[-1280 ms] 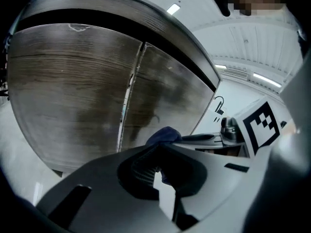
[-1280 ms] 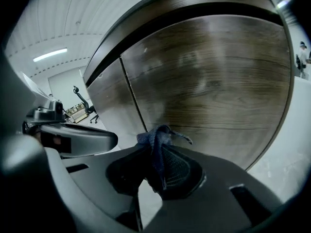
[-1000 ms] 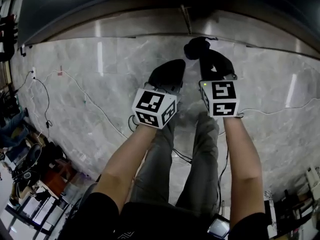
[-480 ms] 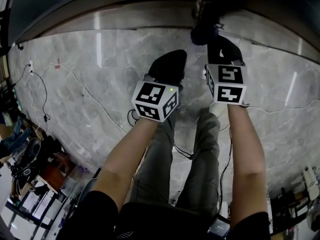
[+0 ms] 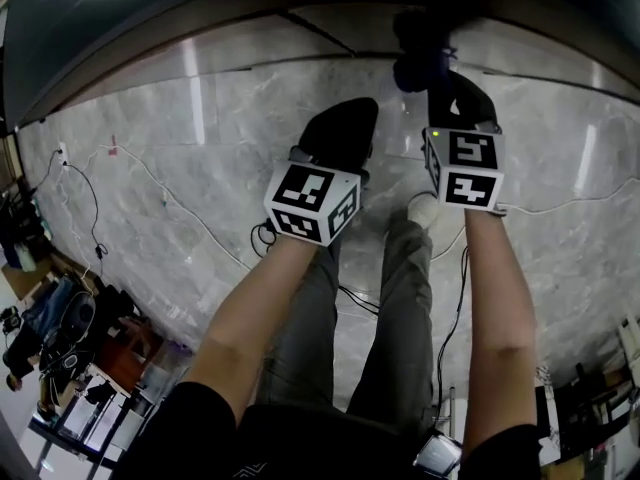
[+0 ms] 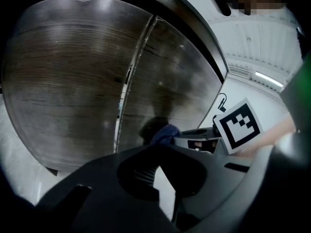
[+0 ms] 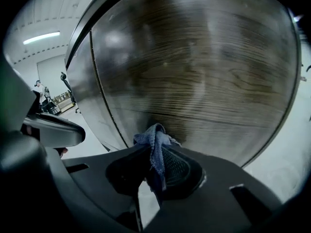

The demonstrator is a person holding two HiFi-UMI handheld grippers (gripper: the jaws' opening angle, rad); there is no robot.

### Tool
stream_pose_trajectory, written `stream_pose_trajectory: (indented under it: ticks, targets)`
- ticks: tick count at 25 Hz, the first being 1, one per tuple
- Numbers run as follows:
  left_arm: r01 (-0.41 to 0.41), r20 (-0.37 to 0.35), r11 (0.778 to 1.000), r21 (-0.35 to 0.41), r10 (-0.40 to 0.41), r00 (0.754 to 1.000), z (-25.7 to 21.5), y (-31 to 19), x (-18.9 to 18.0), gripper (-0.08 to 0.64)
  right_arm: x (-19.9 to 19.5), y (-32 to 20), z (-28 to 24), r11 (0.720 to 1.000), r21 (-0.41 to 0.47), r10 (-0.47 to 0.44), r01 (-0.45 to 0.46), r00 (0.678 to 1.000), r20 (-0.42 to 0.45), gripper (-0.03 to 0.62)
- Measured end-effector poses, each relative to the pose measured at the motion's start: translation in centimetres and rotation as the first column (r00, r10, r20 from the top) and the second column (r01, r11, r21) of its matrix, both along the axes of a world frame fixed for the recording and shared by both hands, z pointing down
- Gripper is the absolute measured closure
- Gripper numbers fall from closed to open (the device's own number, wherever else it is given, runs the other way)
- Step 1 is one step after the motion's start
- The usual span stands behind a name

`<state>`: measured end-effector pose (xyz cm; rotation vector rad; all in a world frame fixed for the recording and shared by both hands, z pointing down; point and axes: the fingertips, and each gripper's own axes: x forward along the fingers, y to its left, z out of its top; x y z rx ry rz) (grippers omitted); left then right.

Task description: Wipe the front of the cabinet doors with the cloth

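Low on the far side, at the foot of the cabinet doors (image 7: 194,67), the cloth (image 7: 155,144) is sitting bunched in the right gripper (image 7: 156,166). Its jaws are clamping tight on a fold. A blue tuft is poking out past the tips, either on the wood or just off it; can't tell which. The left gripper (image 6: 154,166) is hanging beside it w/ jaws drawn together and nothing btwn them, taking no part.

Handling, as a guess: the cloth is looking thin, woven, v. light and floppy, so it's prob. folding wherever it's pushed. Only the small tuft is facing the door, so the hard jaw tips are risking a scrape on the finish if pressed square-on. A hold nearer the cloth's edge, w/ more hanging free, is prob. going to wipe better. No slip risk is showing, as the weave is lying deep btwn the ribbed pads.

The doors are showing dark wood grain under a glossy face that is throwing back light. A vertical seam (image 6: 133,76) is running btwn two leaves. Streaks are likely going to show on that sheen. The floor (image 5: 180,168) is pale polished marble, w/ thin cables (image 5: 160,183) trailing across at left and misc. gear piling up at near left.
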<state>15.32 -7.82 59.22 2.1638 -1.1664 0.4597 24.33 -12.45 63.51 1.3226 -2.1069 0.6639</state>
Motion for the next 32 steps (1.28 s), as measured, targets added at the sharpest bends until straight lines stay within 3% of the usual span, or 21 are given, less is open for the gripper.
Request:
stream_pose_trajectory:
  ticks: [7, 22, 29, 32]
  targets:
    - [-0.077, -0.022, 0.997, 0.013, 0.078, 0.997, 0.4, -1.0, 3.4, 0.56, 4.2, -0.9, 1.2, 0.998, -0.005, 0.058, -0.058, 0.998, -0.023, 0.525]
    - [-0.19, -0.026, 0.981, 0.038, 0.191, 0.981, -2.3, 1.9, 19.2, 0.56, 23.7, 1.3, -0.5, 0.981, 0.009, 0.192, -0.192, 0.979, -0.067, 0.525]
    - [-0.21, -0.025, 0.977, 0.035, 0.211, 0.977, -1.5, 0.5, 21.0, 0.56, 24.7, 1.4, -0.6, 0.973, 0.016, 0.232, -0.231, 0.97, -0.07, 0.525]
    - [-0.216, -0.033, 0.976, 0.031, 0.217, 0.976, -1.5, 0.6, 21.4, 0.56, 24.0, 2.0, -1.7, 0.964, 0.039, 0.266, -0.265, 0.963, -0.033, 0.525]
